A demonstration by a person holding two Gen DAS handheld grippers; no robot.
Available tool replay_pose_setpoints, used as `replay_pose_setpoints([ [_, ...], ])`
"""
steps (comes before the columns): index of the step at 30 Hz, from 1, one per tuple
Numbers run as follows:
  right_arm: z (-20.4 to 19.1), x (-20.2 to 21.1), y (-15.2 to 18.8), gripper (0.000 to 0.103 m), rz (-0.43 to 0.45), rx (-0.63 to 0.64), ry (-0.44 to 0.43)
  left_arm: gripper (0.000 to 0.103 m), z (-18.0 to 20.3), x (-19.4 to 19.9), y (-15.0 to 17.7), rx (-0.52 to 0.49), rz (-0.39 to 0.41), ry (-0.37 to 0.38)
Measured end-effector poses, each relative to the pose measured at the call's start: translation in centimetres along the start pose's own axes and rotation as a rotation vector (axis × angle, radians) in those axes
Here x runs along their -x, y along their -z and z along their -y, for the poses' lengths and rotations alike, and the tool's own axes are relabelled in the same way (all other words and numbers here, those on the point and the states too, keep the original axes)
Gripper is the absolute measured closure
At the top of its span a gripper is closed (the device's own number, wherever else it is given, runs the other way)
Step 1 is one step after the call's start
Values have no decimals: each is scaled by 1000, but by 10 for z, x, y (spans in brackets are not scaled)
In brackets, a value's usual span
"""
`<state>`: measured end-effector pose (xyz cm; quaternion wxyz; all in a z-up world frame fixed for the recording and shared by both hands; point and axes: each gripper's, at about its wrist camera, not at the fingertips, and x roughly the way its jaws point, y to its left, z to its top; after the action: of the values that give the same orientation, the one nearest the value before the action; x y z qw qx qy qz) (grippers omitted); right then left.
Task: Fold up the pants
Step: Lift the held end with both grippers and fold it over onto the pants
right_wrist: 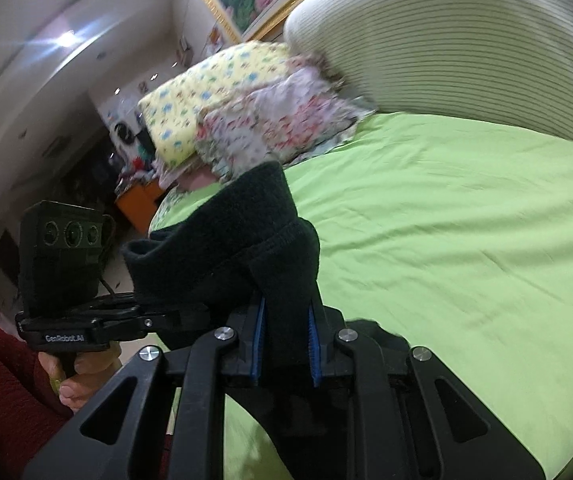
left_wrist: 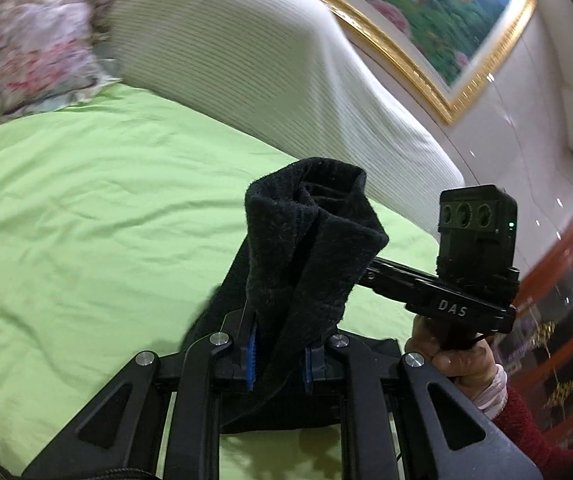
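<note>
The black fleece pants are bunched up and lifted above the green bed sheet. My left gripper is shut on a thick fold of them, which stands up between its blue pads. My right gripper is shut on another fold of the same pants. The right gripper's body shows in the left wrist view just to the right of the cloth. The left gripper's body shows in the right wrist view at the left. More black cloth hangs below the fingers onto the sheet.
A large white ribbed cushion lies at the head of the bed. Floral and yellow patterned pillows are stacked beside it. A gold-framed painting hangs on the wall. A wooden cabinet stands beside the bed.
</note>
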<state>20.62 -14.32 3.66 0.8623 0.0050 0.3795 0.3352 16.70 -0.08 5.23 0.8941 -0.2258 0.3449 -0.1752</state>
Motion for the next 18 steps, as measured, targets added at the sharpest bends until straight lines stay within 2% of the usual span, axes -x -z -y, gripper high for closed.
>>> replay_pose_setpoints([
  [12,41,76,47,84,122,-108,51,87,86,-53,21,-137,-109,58],
  [18,64,106,78,84,168,-170,73,87,116,-80,35,-209,-161,59],
])
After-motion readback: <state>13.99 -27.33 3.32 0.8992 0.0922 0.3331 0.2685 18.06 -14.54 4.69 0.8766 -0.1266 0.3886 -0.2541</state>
